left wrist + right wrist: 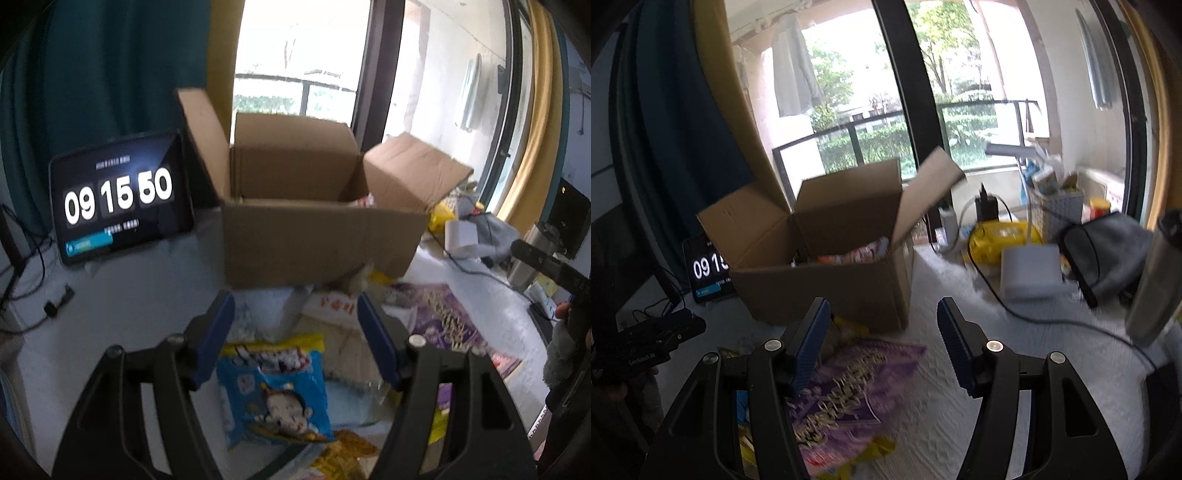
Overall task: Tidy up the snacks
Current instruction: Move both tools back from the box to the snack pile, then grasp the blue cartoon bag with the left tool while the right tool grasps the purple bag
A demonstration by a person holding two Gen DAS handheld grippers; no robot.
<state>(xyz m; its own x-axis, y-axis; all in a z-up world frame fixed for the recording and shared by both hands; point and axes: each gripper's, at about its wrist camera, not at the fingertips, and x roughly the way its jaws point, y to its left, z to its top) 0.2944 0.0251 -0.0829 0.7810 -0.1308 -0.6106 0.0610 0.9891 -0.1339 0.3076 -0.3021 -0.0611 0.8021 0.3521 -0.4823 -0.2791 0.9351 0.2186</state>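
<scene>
An open cardboard box (317, 240) stands on the white table, flaps up; it also shows in the right wrist view (827, 291) with snack packets inside (857, 253). My left gripper (295, 339) is open and empty, above a blue and yellow snack bag (273, 391) lying in a heap of packets in front of the box. My right gripper (882, 343) is open and empty, over the table beside a purple snack bag (846, 391). The purple bag also shows in the left wrist view (443, 317).
A tablet clock (122, 195) leans left of the box. Cables (1052, 317), a white device (1030, 271), a yellow bag (1001, 240), a grey pouch (1112, 247) and a steel flask (1156, 277) crowd the right side. The other gripper shows at the left edge (646, 343).
</scene>
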